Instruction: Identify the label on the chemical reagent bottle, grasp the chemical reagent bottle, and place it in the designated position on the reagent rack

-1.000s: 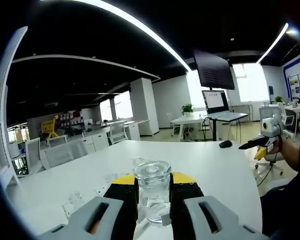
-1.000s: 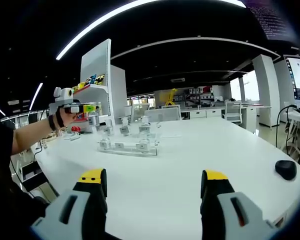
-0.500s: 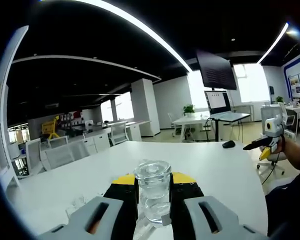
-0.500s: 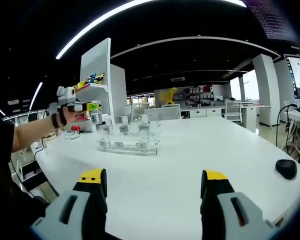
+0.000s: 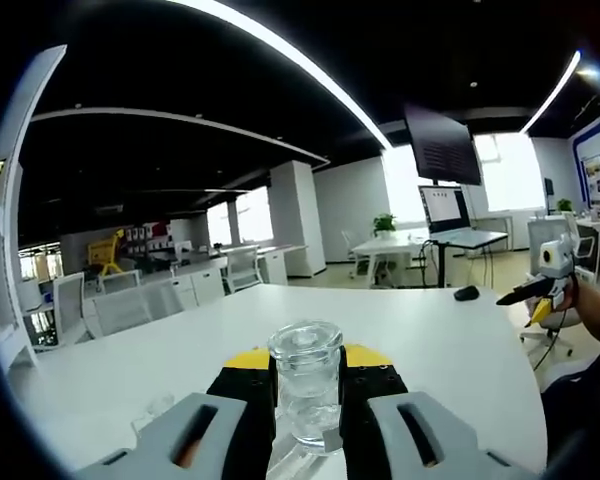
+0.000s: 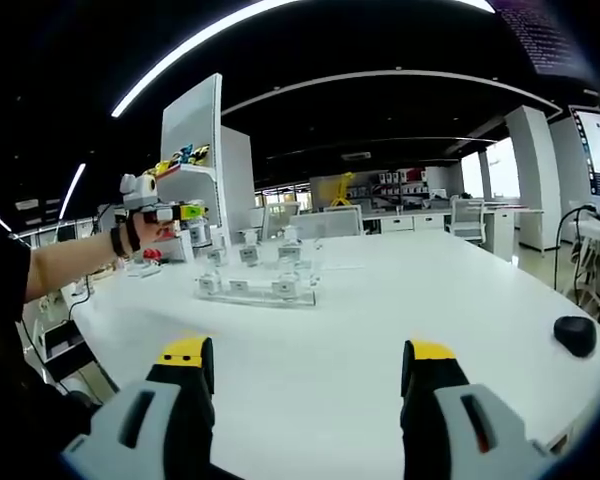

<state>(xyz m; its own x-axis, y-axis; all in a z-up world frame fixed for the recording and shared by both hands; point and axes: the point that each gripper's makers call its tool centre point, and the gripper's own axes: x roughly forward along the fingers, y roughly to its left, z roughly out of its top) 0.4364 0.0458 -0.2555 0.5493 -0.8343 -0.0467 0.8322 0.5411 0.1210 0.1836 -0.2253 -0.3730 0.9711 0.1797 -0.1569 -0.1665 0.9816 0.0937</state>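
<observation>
Now we carry the reagent bottle (image 5: 305,385), clamped in left fingers (image 5: 306,385), closer above the rack (image 6: 255,288); right fingers (image 6: 307,385) gape idle.

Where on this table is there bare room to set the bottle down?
Bare white table runs from the right gripper to the reagent rack, and right toward the mouse. Crowded around the rack's small bottles and the shelf behind.

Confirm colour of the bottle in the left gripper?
Clear, colourless glass bottle, stopper included, held between the left gripper pads. Best seen in the left gripper view.
</observation>
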